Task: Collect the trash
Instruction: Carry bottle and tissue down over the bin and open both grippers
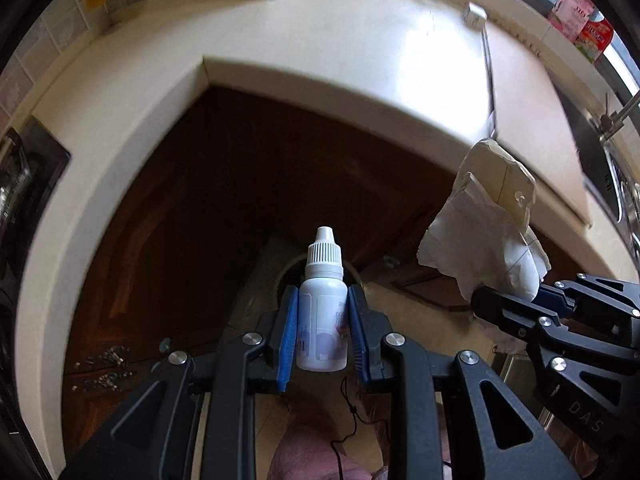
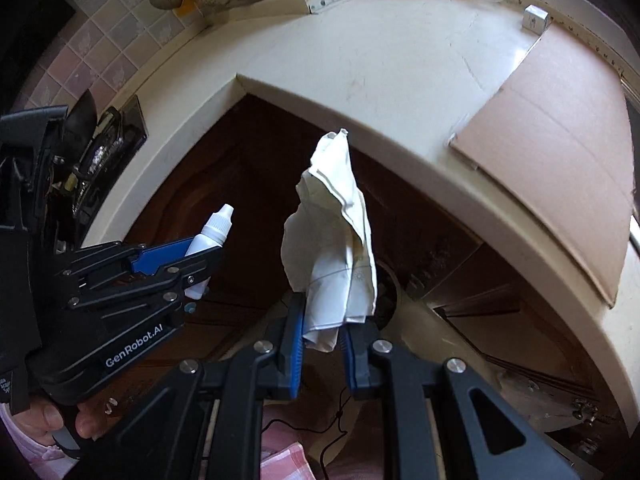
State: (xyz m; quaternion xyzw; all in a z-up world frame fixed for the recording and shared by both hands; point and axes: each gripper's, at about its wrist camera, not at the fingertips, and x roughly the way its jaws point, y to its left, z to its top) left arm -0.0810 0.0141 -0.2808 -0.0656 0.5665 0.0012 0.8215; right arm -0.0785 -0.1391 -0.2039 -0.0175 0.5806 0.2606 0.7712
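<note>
- Plainly, the left gripper (image 1: 323, 334) is clamped on a small white dropper bottle (image 1: 322, 312): its blue pads (image 1: 289, 340) press the bottle's two sides, with the body between the fingers and the ribbed cap clear of the tips.
- Seen by the left wrist camera, the bottle's long axis runs along the fingers, and its nozzle points to 12 o'clock.
- Meanwhile the right gripper (image 2: 322, 334) is closed on a crumpled white paper wrapper (image 2: 336, 248), pinched at its lower end between the pads.
- From the right wrist camera, the wrapper stands up past the fingertips, its long axis toward 12 o'clock.
- Both items hang in front of the cream countertop (image 2: 360, 60) edge, over dark cabinet doors (image 1: 224, 184).
- At 9 o'clock in the right view, the left gripper (image 2: 200, 258) holds the bottle (image 2: 210, 236) tilted toward 1 o'clock.
</note>
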